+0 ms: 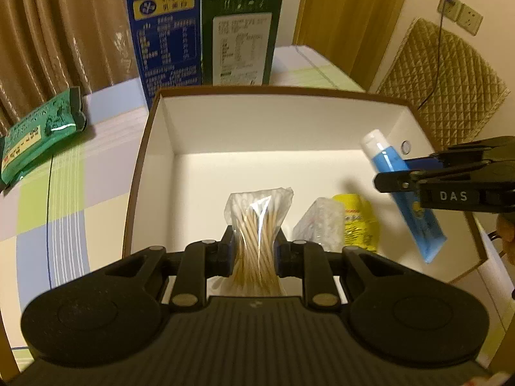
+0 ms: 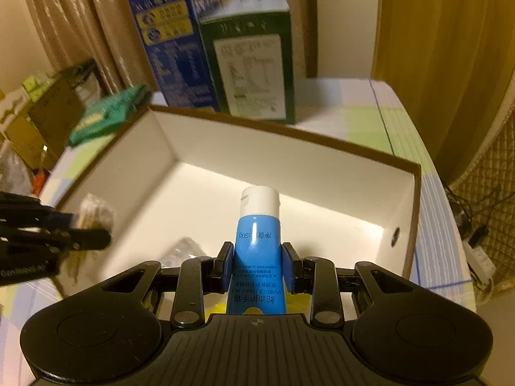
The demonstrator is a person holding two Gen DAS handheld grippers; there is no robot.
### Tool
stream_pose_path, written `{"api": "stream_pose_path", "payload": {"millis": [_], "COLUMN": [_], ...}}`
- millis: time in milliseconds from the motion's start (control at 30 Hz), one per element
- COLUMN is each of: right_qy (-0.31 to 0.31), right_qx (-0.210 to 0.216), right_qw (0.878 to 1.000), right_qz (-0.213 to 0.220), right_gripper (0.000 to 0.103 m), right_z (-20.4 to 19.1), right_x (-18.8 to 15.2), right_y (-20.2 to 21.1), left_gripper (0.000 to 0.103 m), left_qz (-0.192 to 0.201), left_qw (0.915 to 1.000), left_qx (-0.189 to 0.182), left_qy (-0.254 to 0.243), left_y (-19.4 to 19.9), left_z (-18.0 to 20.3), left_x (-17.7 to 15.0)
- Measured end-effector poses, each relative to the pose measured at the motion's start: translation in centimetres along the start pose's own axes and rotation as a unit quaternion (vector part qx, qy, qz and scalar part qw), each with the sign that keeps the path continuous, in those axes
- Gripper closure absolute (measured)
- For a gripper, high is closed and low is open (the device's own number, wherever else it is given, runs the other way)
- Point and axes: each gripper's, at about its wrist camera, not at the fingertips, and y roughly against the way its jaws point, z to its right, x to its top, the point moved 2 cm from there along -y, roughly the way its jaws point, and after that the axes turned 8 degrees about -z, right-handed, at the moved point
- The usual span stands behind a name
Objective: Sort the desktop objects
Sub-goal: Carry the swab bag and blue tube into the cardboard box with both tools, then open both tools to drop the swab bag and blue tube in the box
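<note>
My left gripper (image 1: 254,251) is shut on a clear bag of cotton swabs (image 1: 257,222) and holds it over the near part of the open white box (image 1: 257,119). My right gripper (image 2: 257,265) is shut on a blue hand-cream tube (image 2: 257,244) with a white cap, held over the same box (image 2: 289,160). In the left wrist view the right gripper (image 1: 396,175) holds the tube (image 1: 408,206) above the box's right side. A yellow packet (image 1: 357,222) and a clear plastic packet (image 1: 318,225) lie inside the box.
A blue carton (image 1: 164,32) and a green carton (image 1: 241,38) stand behind the box. A green packet (image 1: 38,135) lies on the checked tablecloth (image 1: 64,199) to the left. A quilted panel (image 1: 450,80) and a wall socket (image 1: 460,13) are at the right.
</note>
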Motion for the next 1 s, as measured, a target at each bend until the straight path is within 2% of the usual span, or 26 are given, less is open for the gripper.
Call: {"api": "stream_pose_path", "payload": {"millis": [200, 300, 667, 1000], "right_qy": [0.0, 0.001, 0.023, 0.025], "right_qx": [-0.056, -0.071, -0.101, -0.105], "right_qw": [0.998, 0.997, 0.993, 0.992], "right_qz": [-0.027, -0.037, -0.055, -0.064], "right_gripper": [0.075, 0.075, 0.075, 0.074], "right_z": [0.9, 1.2, 1.4, 1.6], "right_x": [-0.6, -0.9, -1.2, -1.2], "right_y": [-1.4, -1.6, -2.6, -2.6], "left_gripper": [0.085, 0.085, 0.084, 0.083], "left_qz": [-0.023, -0.033, -0.059, -0.077], "left_qw": [0.9997, 0.9994, 0.9981, 0.9969], "left_qx": [0.005, 0.006, 0.007, 0.013], "left_qy": [-0.002, -0.004, -0.016, -0.015], "left_y": [-2.0, -2.9, -5.0, -6.1], "left_z": [-0.5, -0.6, -0.3, -0.4], "left_x": [0.3, 0.5, 0.8, 0.4]}}
